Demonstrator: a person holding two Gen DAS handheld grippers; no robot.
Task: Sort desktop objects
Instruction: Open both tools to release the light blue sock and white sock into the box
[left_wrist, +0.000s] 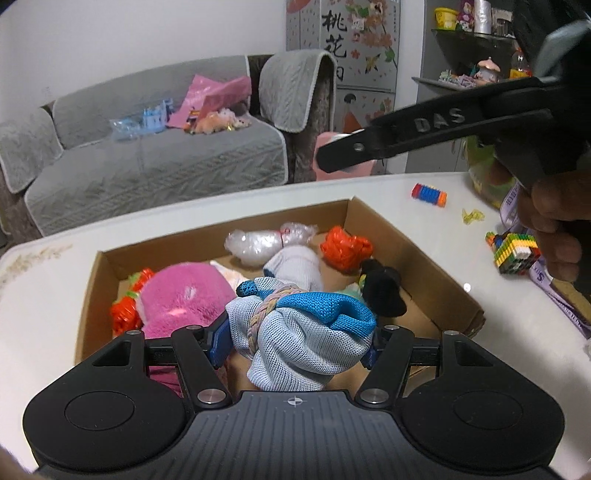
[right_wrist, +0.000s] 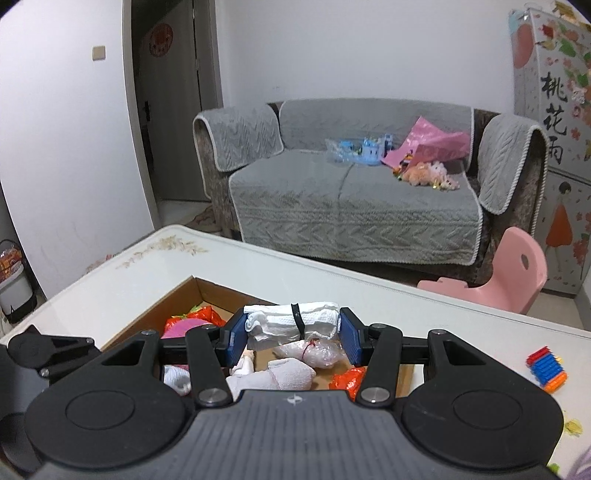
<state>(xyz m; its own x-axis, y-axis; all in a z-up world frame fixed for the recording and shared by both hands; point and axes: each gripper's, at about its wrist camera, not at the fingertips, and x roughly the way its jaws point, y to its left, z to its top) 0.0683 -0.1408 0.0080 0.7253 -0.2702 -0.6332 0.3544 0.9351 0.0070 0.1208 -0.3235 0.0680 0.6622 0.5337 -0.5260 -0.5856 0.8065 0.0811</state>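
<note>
Left gripper (left_wrist: 299, 338): I am holding it over the near edge of the cardboard box (left_wrist: 413, 243), and its blue pads are clamped on a bundle of pale blue mesh cloth (left_wrist: 306, 350).
Cloth bundle: it is bulging out between the pads, with a brighter blue knitted part on top and a plaited band tied around it.
Right gripper (right_wrist: 293, 332): I am holding it above the box (right_wrist: 173, 302), and its pads are pressing on both ends of a rolled white cloth (right_wrist: 291, 321).
Rolled cloth: it is lying crosswise between the pads, with a thin black band binding it around the middle.
Right gripper from the left view: its black finger (left_wrist: 399, 136) is reaching in from the upper right, above the far side of the box, and my hand (left_wrist: 557, 229) is gripping its handle at the right edge.
Box: it is sitting open on the white table (left_wrist: 48, 288).
Inside the box: a pink plush toy (left_wrist: 184, 295) is lying at the left, orange bundles (left_wrist: 345, 245) are sitting at the left and at the far right, a clear plastic bundle (left_wrist: 266, 242) is lying at the far wall, a white sock (left_wrist: 295, 266) is in the middle, and a black fabric piece (left_wrist: 382, 288) is at the right.
On the table outside the box: a blue, red and orange block roll (left_wrist: 429, 194) and a block cube (left_wrist: 515, 254) are lying to the right, well apart from the box.
Behind the table: a grey sofa (right_wrist: 347, 206) with toys on it and a pink chair (right_wrist: 513, 273) are standing.
</note>
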